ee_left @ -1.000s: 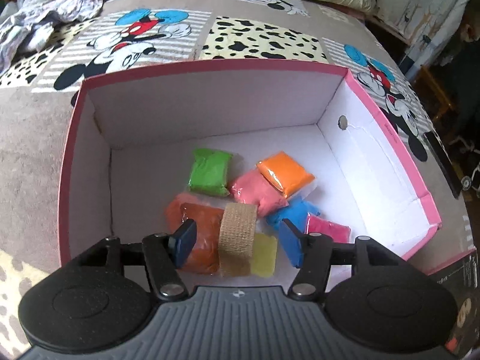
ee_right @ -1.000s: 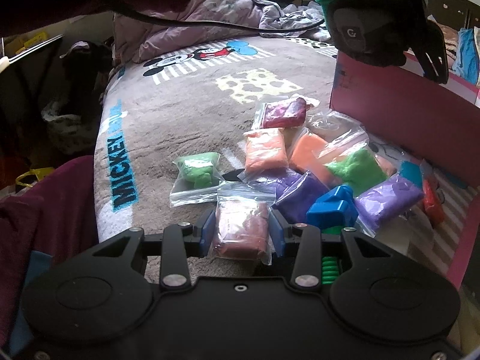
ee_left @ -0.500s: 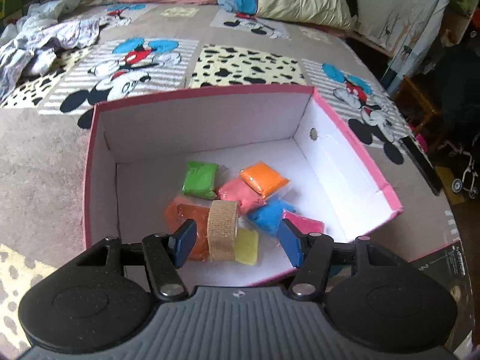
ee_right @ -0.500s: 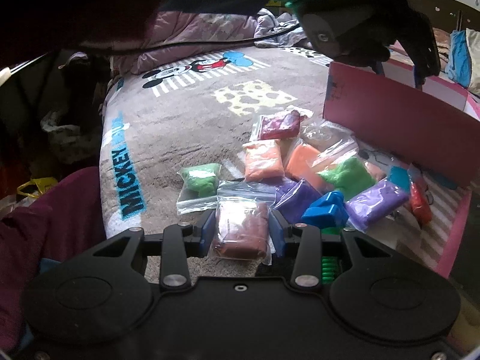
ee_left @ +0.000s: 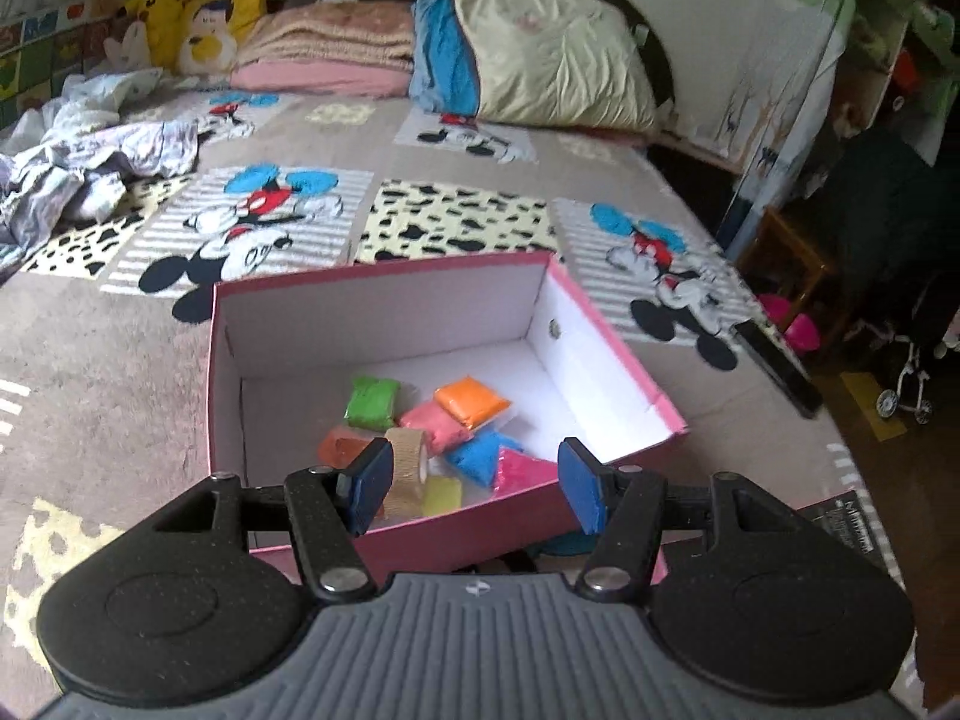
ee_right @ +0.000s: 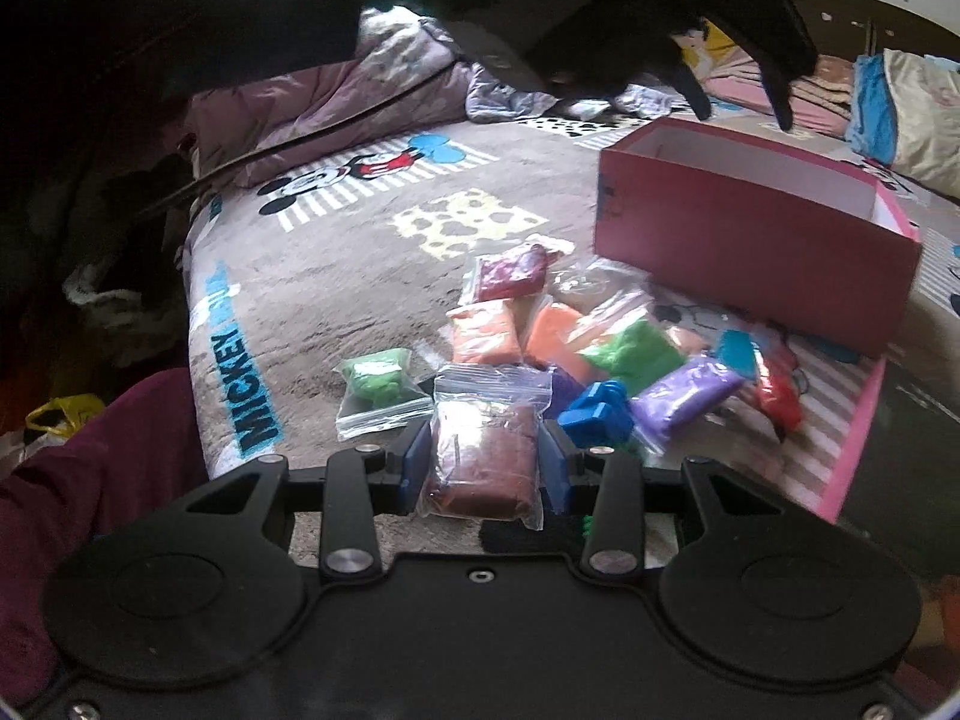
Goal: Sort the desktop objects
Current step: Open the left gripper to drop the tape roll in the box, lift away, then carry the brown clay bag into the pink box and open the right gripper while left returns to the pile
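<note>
Right wrist view: right gripper (ee_right: 485,461) clenched on a clear zip bag of brown clay (ee_right: 483,449), lifted above the pile of coloured clay bags (ee_right: 600,348) on the cartoon-print bedspread (ee_right: 336,276). Left gripper (ee_left: 474,483) released, nothing between its blue pads, above the near edge of the pink cardboard box (ee_left: 384,312) holding clay packets and a tan bandage roll (ee_left: 407,461).

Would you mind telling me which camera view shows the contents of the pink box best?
The left wrist view: it looks down into the pink box, showing the colourful packets and a tan tape roll on its white floor. The right wrist view shows only the box's outer wall and a strip of inner wall, not the contents.
</note>
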A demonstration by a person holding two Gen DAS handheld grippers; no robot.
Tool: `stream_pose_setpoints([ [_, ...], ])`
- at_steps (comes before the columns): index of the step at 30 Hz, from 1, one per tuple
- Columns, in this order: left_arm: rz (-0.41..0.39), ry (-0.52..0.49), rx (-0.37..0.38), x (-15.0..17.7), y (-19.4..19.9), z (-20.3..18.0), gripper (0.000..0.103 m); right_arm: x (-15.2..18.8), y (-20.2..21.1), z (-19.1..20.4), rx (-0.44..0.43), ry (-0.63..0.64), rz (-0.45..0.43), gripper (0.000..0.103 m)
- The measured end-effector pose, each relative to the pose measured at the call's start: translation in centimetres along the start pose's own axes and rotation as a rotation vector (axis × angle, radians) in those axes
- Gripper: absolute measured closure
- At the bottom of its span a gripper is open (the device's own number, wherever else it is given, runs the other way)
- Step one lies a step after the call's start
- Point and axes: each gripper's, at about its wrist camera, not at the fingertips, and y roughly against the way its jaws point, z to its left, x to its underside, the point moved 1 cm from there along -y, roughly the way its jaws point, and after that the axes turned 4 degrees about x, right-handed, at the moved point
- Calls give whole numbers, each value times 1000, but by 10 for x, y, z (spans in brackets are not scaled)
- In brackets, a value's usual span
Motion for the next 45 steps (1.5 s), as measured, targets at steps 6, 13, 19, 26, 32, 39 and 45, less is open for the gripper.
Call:
stream_pose_setpoints([
  [6, -44, -30, -19, 10, 26, -12, 44, -1, 18, -13, 39, -40, -29, 64],
  [13, -84, -55, -20, 30, 53, -19, 44, -3, 37, -33, 87, -96, -65, 64],
  [19, -91, -65, -8, 53, 69, -22, 44, -7, 52, -51, 133, -140, -99, 64],
  [26, -106, -68, -19, 78, 86, -19, 44, -16, 62, -69, 181, -157, -125, 64],
  [32, -119, -66, -3, 102, 99, -14, 44, -29, 60, -85, 211, -151, -136, 64],
  [39, -150, -58, -12, 132, 117, -7, 44, -46, 53, -106, 231, -141, -152, 65],
  [45, -155, -68, -13, 154, 125, -3, 44, -63, 44, -125, 245, -130, -155, 65],
])
